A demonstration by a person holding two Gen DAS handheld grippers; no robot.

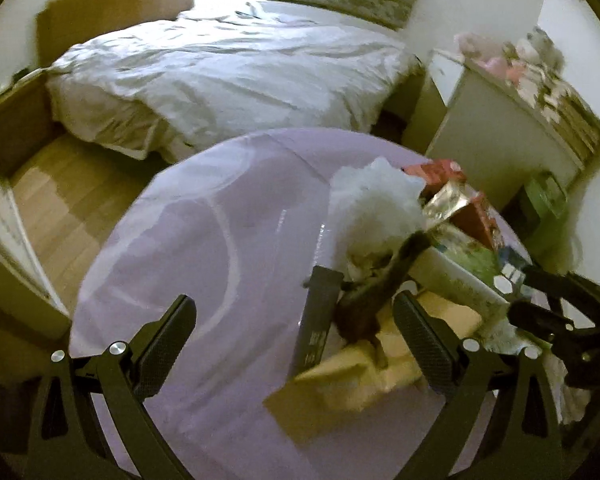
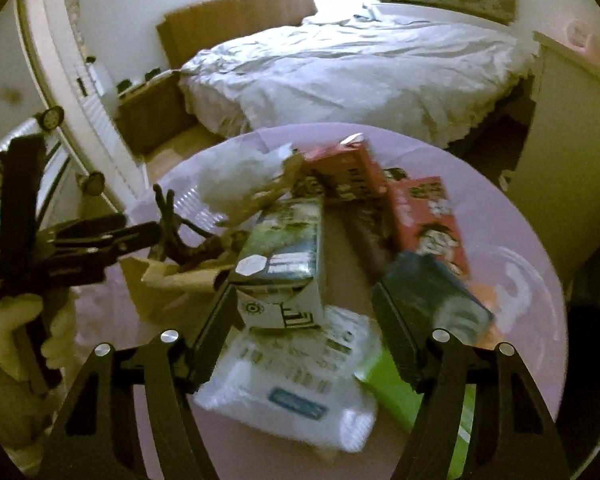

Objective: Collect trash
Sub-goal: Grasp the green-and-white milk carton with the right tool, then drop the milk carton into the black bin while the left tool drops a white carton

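Observation:
A heap of trash lies on the round lilac table (image 1: 204, 240). My left gripper (image 1: 296, 304) is open above a flat black piece (image 1: 318, 320), a brown dried stem (image 1: 380, 280) and crumpled yellow paper (image 1: 360, 376); its pads touch none of them. A white crumpled wad (image 1: 376, 208) sits behind. My right gripper (image 2: 305, 286) stands open around a green-and-white carton (image 2: 284, 256): the left pad is at its side, the right pad stays apart. Below it lies a white wipes pack (image 2: 300, 384). Two red cartons (image 2: 428, 216) lie beyond. Each gripper shows in the other's view: right (image 1: 548, 316), left (image 2: 100, 240).
A bed with a white duvet (image 1: 228, 68) stands behind the table, with wooden floor (image 1: 60, 204) to the left. A white cabinet (image 1: 496, 132) with clutter on top stands at the right, something green (image 1: 544, 196) at its foot. A green box (image 2: 396, 392) lies under my right finger.

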